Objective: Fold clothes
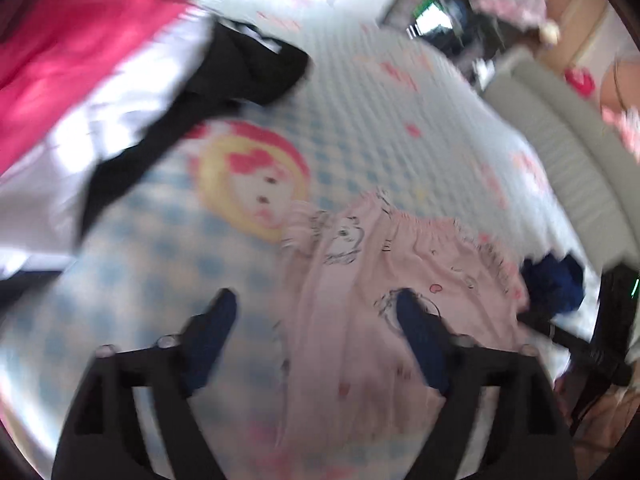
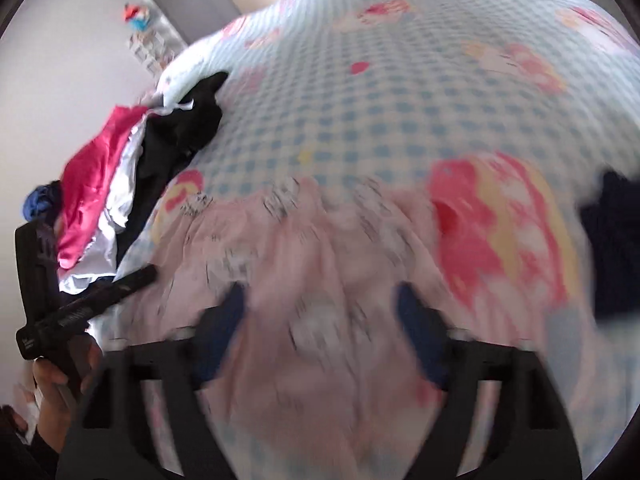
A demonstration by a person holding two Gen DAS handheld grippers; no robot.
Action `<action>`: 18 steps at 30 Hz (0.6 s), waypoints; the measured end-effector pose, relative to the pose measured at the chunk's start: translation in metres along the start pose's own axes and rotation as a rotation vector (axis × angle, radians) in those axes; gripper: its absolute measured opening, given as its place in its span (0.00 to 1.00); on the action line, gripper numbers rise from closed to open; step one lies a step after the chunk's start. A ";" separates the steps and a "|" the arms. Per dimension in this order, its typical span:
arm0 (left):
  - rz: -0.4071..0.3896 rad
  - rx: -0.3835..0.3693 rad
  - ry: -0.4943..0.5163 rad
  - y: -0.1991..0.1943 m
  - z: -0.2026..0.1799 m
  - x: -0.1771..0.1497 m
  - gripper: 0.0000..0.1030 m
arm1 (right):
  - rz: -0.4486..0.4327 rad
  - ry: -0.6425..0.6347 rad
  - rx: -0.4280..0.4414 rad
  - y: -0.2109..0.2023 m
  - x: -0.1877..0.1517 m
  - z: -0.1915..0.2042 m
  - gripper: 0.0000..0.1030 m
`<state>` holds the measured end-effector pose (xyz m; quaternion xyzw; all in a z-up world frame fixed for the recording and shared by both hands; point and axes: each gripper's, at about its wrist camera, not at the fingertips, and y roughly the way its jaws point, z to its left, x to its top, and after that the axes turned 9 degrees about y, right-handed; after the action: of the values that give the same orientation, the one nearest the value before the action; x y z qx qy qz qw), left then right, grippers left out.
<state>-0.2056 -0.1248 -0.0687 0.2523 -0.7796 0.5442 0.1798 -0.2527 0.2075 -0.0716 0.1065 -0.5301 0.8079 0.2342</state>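
A pale pink garment (image 1: pixel 360 280) with small cartoon prints lies crumpled on the blue-checked bed cover (image 1: pixel 360 128). My left gripper (image 1: pixel 316 316) is open above the garment's left edge, its right finger over the pink cloth and its left finger over the cover. Nothing is pinched between its pads. In the right wrist view the same pink garment (image 2: pixel 304 240) fills the middle, blurred. My right gripper (image 2: pixel 320 308) stands open over it with both fingers wide apart and the cloth loose below. The left gripper (image 2: pixel 92 296) shows at the left edge, held by a hand (image 2: pixel 52 380).
A pile of magenta (image 1: pixel 60 60), white (image 1: pixel 132 92) and black clothes (image 1: pixel 240 68) lies at the bed's left side. A dark navy garment (image 2: pixel 612 240) sits at the right. A white padded edge (image 1: pixel 560 140) borders the bed. The cover (image 2: pixel 400 92) stretches away beyond the pink garment.
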 end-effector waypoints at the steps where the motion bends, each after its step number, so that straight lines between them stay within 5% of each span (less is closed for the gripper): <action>1: -0.003 -0.008 -0.024 -0.004 0.004 -0.007 0.83 | -0.011 0.020 -0.004 -0.008 -0.010 -0.008 0.92; 5: 0.100 -0.042 -0.042 0.018 0.009 -0.033 0.81 | 0.057 0.041 0.011 0.007 -0.036 -0.021 0.92; 7: 0.089 -0.005 0.013 0.023 -0.004 -0.034 0.81 | 0.091 0.046 0.019 0.018 -0.047 -0.024 0.93; 9: 0.099 0.022 0.042 0.028 -0.015 -0.030 0.68 | 0.110 0.030 0.007 0.030 -0.046 -0.018 0.88; 11: 0.100 0.011 0.075 0.023 -0.027 -0.026 0.26 | 0.118 0.011 -0.040 0.038 -0.043 -0.012 0.64; 13: 0.084 -0.028 0.110 0.012 -0.043 -0.025 0.22 | 0.092 -0.021 -0.016 0.023 -0.038 0.000 0.33; 16: 0.079 -0.049 0.160 0.002 -0.065 -0.036 0.17 | 0.037 -0.074 0.027 -0.005 -0.041 0.012 0.12; 18: 0.084 -0.063 0.182 -0.005 -0.077 -0.047 0.16 | 0.008 -0.092 0.046 -0.025 -0.048 0.017 0.11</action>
<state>-0.1643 -0.0445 -0.0645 0.1632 -0.7868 0.5470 0.2348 -0.2003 0.1878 -0.0648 0.1469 -0.5220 0.8151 0.2038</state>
